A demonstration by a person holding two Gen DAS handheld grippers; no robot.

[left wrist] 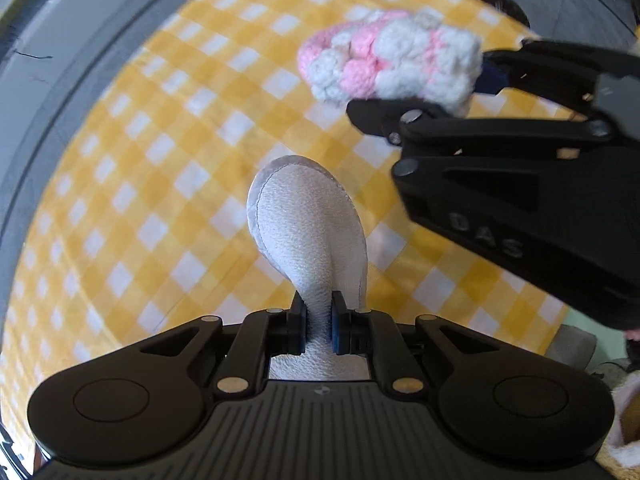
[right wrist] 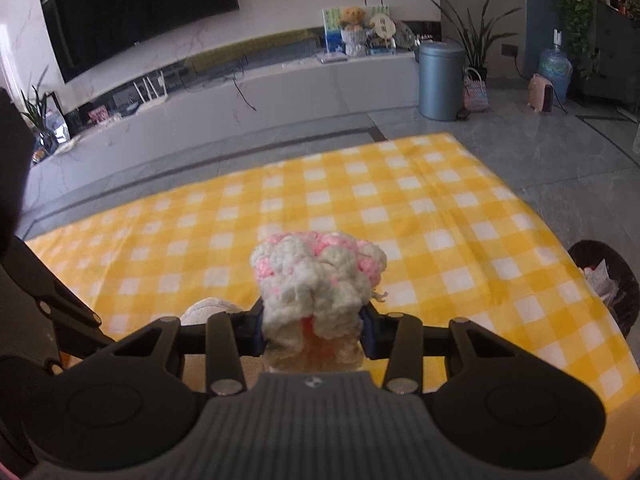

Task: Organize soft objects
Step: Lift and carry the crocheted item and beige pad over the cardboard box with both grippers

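Above the yellow-and-white checked cloth [left wrist: 160,168] we hold two soft things in the air. Our left gripper [left wrist: 319,330] is closed tightly on the narrow end of a pale grey, rounded plush piece [left wrist: 308,232], which hangs below it over the cloth. Our right gripper [right wrist: 314,330] is clamped around the base of a pink-and-white chunky knitted item [right wrist: 320,276], also lifted clear of the cloth. We judge both to be light and easily squeezed, so they will fold and sag. A pinch on a thick seam or bunched part seems safest; thin edges may slip out.
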